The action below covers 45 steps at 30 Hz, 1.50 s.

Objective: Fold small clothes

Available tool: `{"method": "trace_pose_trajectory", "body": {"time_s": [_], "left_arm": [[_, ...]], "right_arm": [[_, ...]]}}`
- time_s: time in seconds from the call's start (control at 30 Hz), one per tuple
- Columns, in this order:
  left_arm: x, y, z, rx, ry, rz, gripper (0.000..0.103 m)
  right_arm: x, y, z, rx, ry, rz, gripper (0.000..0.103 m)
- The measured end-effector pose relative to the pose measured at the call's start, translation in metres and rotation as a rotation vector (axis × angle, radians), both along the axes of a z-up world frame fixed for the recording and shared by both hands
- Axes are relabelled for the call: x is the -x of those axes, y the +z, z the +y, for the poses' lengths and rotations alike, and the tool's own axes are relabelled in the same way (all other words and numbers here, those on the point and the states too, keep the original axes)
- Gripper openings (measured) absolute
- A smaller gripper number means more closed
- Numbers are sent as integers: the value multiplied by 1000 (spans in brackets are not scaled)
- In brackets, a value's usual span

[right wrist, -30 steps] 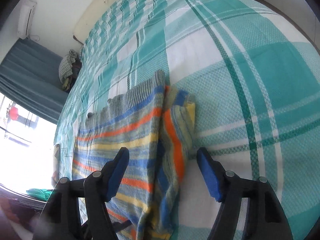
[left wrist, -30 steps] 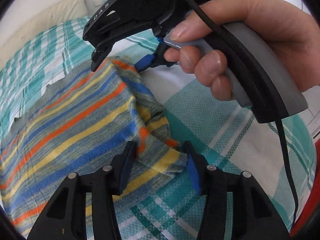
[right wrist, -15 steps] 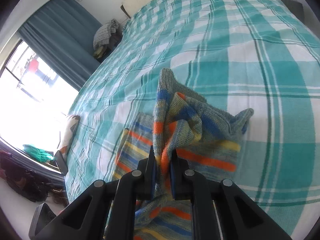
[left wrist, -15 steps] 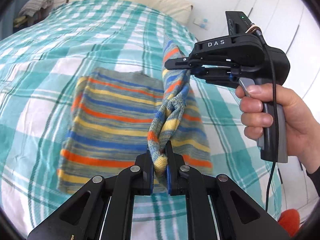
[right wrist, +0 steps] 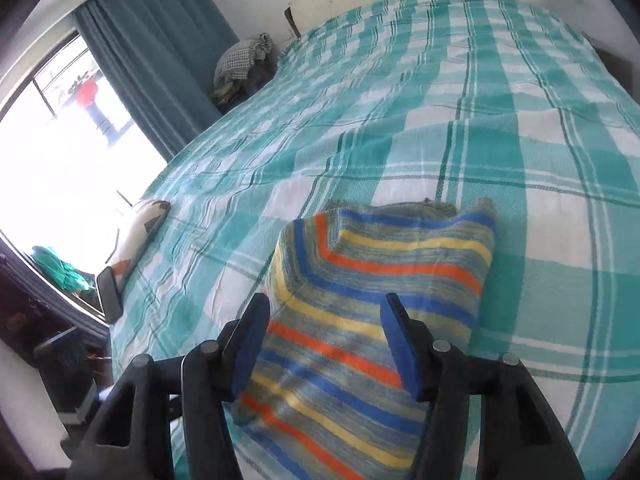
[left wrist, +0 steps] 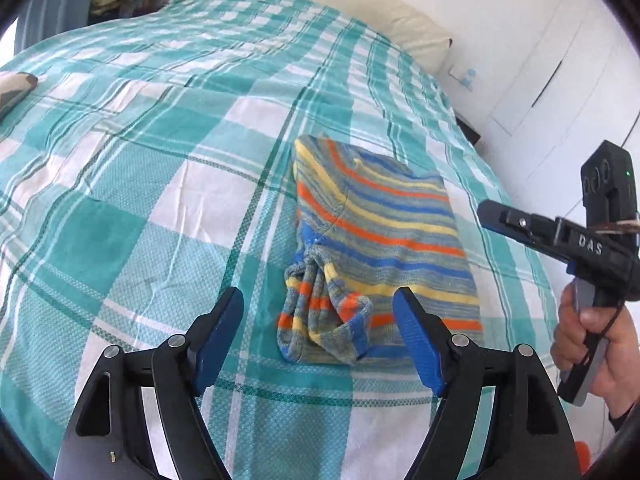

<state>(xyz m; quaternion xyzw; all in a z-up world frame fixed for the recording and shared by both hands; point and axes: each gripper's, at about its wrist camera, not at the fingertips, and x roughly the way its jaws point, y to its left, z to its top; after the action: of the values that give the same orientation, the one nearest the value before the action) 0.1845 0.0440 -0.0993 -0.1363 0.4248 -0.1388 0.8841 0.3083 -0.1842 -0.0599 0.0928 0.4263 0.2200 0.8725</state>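
Note:
A small striped knit sweater [left wrist: 376,236], in blue, orange, yellow and grey, lies folded on the teal checked bedspread [left wrist: 160,184]. A bunched sleeve [left wrist: 324,320] lies on its near left edge. My left gripper [left wrist: 320,328] is open and empty, its blue pads either side of the bunched sleeve and just above it. My right gripper [right wrist: 324,340] is open and empty over the sweater [right wrist: 380,288]. The right gripper's body also shows in the left wrist view [left wrist: 560,236], held to the right of the sweater.
A cream pillow [left wrist: 404,28] lies at the head of the bed by the white wall. A patterned cushion [right wrist: 140,232] and a dark phone [right wrist: 109,290] lie at the bed's window edge. Clothes are piled [right wrist: 244,60] beside blue curtains [right wrist: 160,64].
Both grippers had the sleeve pinched and lifted half a second ago. Both have opened and let it go, and it now lies folded on the sweater. Both have drawn back.

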Motion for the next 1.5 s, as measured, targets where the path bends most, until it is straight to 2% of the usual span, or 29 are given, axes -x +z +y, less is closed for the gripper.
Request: {"method": "trace_pose_trajectory", "body": {"time_s": [0.03, 0.07, 0.1, 0.13, 0.2, 0.23, 0.27, 0.33, 0.37, 0.4, 0.43, 0.47, 0.6, 0.7, 0.83, 0.97, 1.23, 1.37, 1.5], "left_arm": [[-4, -6, -7, -48, -1, 20, 74], [-15, -17, -14, -118, 5, 55, 51], [-37, -34, -18, -186, 14, 118, 15], [-45, -47, -17, -197, 23, 161, 11], [-47, -51, -5, -155, 28, 157, 11], [-46, -46, -3, -165, 24, 157, 11], [-41, -40, 1, -186, 34, 151, 15], [-27, -30, 15, -212, 67, 145, 30], [-20, -27, 24, -194, 73, 143, 53], [-11, -24, 31, -187, 85, 133, 73], [0, -21, 36, -202, 98, 118, 79], [8, -20, 38, -231, 104, 104, 87], [26, -32, 32, -354, 102, 93, 91], [32, -42, 27, -383, 108, 104, 91], [34, -46, 24, -400, 113, 88, 96], [33, -51, 22, -417, 112, 91, 97], [31, -59, 22, -425, 108, 94, 102], [31, -63, 22, -422, 97, 91, 102], [27, -54, 24, -394, 85, 130, 101]], "right_arm": [[15, -2, 0, 42, 27, -7, 35], [30, -9, -1, 72, 58, 3, 31], [42, -22, 1, 82, 85, 35, 28], [50, -43, 5, 110, 109, 84, 28], [64, -96, 10, 214, 112, 198, 25], [74, -97, 9, 202, 81, 128, 25], [83, -92, 8, 198, 55, 89, 25], [92, -80, 2, 171, -13, 96, 29], [102, -73, -4, 132, -52, 85, 41], [114, -66, -10, 106, -83, 65, 49], [126, -62, -15, 106, -110, 43, 68], [140, -60, -19, 128, -143, 24, 76], [184, -63, -31, 221, -256, 1, 76], [206, -74, -42, 260, -326, 11, 87], [218, -94, -45, 322, -350, 36, 103], [221, -103, -43, 371, -352, 11, 103], [228, -106, -43, 361, -365, -6, 103], [226, -105, -41, 372, -366, 15, 103], [227, -101, -36, 399, -409, 53, 103]]}}
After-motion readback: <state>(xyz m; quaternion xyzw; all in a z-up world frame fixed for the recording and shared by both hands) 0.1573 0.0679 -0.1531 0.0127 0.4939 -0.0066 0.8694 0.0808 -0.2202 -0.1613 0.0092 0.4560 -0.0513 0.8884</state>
